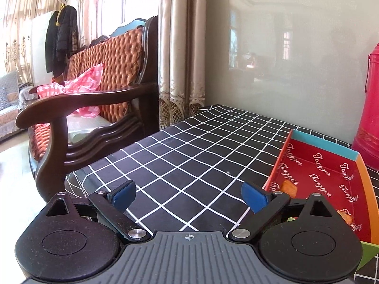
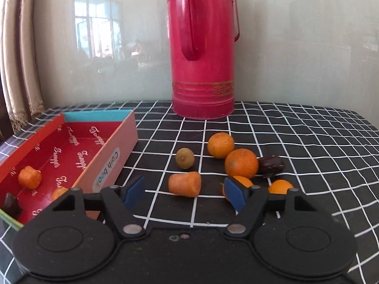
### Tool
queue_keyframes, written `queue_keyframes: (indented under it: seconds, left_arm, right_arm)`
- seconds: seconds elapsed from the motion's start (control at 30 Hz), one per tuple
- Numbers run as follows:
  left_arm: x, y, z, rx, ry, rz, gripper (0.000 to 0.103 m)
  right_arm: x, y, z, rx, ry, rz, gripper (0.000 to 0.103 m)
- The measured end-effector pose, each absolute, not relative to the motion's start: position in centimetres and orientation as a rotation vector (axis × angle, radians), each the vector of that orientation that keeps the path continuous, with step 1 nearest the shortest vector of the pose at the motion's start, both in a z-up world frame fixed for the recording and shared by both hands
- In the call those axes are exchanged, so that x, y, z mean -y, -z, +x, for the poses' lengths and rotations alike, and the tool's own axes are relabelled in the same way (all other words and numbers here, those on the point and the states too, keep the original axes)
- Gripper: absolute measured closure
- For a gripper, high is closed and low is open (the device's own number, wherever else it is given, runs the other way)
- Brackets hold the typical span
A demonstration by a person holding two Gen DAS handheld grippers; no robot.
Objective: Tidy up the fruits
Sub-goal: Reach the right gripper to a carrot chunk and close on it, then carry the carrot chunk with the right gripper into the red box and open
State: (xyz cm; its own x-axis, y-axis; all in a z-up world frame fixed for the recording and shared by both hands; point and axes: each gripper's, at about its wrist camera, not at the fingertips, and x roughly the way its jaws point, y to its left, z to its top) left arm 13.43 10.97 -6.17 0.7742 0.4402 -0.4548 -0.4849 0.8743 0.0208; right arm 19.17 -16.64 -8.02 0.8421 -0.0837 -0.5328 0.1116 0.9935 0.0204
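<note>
One stubby orange carrot-like piece (image 2: 185, 184) lies just ahead of the wide-open right gripper (image 2: 184, 193); light, firm, best pinched across its middle.

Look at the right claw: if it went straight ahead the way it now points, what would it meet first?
Most likely the carrot piece lying on the checked cloth, roughly centred ahead of the open right claw. Depth is hard to judge, and if it passes above, the red flask stands farther back.
</note>
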Motion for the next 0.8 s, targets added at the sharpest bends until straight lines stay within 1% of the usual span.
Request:
queue_keyframes:
  seconds: [0.07,0.1,0.13,0.3,0.37,0.43,0.53,0.57,0.8]
  left_arm:
    - [-11.3,6.1,13.3,-0.46,-0.509,-0.101,0.008]
    - [-11.5,6.1,13.2,-0.456,-0.514,-0.104,0.007]
    - [-11.8,6.1,13.2,-0.455,-0.521,-0.107,0.007]
    - [-12.8,6.2,13.0,-0.461,-0.541,-0.112,0.007]
    - [-13.1,6.2,13.1,-0.463,-0.547,-0.113,0.007]
    - [-13.4,6.3,13.1,-0.466,-0.553,-0.116,0.007]
    - [-13.8,6.3,13.0,-0.467,-0.559,-0.124,0.007]
    - [-13.9,6.3,13.0,-0.466,-0.561,-0.126,0.007]
    - [-14.8,6.4,12.8,-0.47,-0.582,-0.147,0.006]
  right_arm:
    - [16.7,8.2,19.9,-0.587,0.094,0.063,0.048]
    - [16.8,8.3,20.3,-0.597,0.091,0.068,0.055]
    - [16.8,8.4,20.6,-0.605,0.097,0.068,0.058]
    - [17.3,9.4,22.1,-0.659,0.133,0.093,0.059]
    - [17.1,9.6,22.2,-0.654,0.145,0.082,0.066]
    - [16.8,9.7,22.3,-0.65,0.149,0.06,0.075]
    - [16.7,9.7,22.1,-0.634,0.151,0.063,0.077]
    - [16.8,9.6,22.0,-0.626,0.147,0.073,0.083]
    - [16.7,8.0,20.6,-0.537,0.073,0.131,0.083]
